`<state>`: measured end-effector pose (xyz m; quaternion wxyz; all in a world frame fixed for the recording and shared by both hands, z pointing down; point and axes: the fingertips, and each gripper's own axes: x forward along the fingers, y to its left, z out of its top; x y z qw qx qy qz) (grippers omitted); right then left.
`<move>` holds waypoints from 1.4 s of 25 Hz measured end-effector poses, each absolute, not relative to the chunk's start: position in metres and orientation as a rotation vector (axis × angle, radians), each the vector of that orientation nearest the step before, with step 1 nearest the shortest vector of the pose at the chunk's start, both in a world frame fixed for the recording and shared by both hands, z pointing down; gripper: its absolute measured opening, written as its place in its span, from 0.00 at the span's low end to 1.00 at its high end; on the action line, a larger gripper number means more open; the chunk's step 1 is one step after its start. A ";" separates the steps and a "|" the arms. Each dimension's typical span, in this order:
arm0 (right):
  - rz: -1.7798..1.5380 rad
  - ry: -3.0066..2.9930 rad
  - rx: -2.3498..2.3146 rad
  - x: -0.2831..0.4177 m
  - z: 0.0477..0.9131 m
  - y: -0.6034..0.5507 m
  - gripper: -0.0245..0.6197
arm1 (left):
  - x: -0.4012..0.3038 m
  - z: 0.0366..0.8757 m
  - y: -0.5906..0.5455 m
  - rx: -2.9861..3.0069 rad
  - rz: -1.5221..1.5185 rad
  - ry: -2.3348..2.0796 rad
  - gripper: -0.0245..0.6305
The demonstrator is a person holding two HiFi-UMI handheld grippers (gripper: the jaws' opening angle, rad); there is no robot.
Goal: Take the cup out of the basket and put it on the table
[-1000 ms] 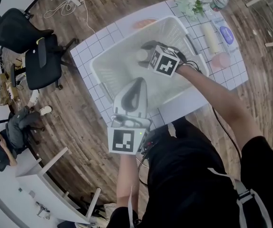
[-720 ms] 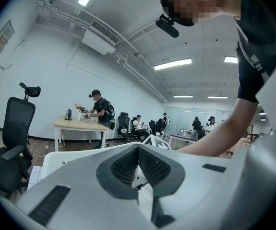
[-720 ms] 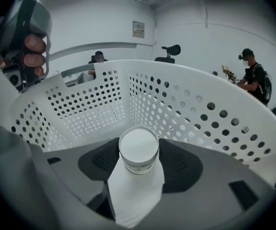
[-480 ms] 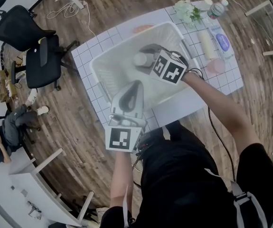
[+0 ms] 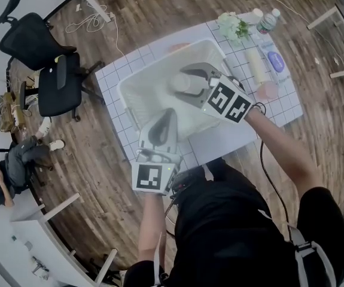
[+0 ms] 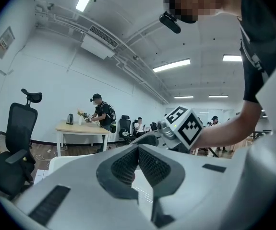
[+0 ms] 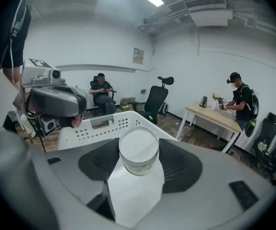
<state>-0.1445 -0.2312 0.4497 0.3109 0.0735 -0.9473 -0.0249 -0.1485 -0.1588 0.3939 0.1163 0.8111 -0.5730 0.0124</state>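
While the right side does the work, the left gripper (image 5: 170, 115) idles. Its bare forearm comes straight forward from the torso and the jaws point away from the person, over the near rim of the white laundry basket (image 5: 128, 94). In the left gripper view the left gripper (image 6: 138, 148) has its ribbed pads pressed together at the tips with nothing between them.

Far left of the head view, a black office chair (image 5: 47, 61) stands on the wood floor beside the white gridded table (image 5: 113, 75). A seated person (image 5: 7, 167) is further out.

The basket takes up most of the table's middle. The cup (image 5: 180, 83) is over the basket's interior, with its round white end facing up. The right gripper (image 5: 182, 81) clamps it from both sides, one jaw on the far side and one on the near side. The right forearm reaches in diagonally from the person's right, elbow out, with a black cable trailing along it.

In the right gripper view the cup (image 7: 138, 149) sits squarely between the dark pads of the right gripper (image 7: 138, 163), both touching its wall. The perforated basket (image 7: 102, 127) wall shows behind it. I cannot tell whether the cup's base touches the basket floor.

On the right end of the table are a bunch of white flowers (image 5: 232, 24), a water bottle (image 5: 267, 21) and a pink cup (image 5: 268, 90), all well apart from the grippers.
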 end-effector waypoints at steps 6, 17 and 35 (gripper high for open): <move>-0.054 -2.627 0.249 -0.127 0.405 -0.209 0.45 | -0.145 0.383 -0.152 2.392 0.013 -1.695 0.05; -0.054 -2.844 0.329 -0.088 0.358 -0.166 0.45 | -0.133 0.369 -0.132 2.405 0.011 -1.721 0.05; 0.088 -3.023 0.330 -0.021 0.354 -0.127 0.45 | -0.071 0.357 -0.096 2.371 0.036 -1.785 0.05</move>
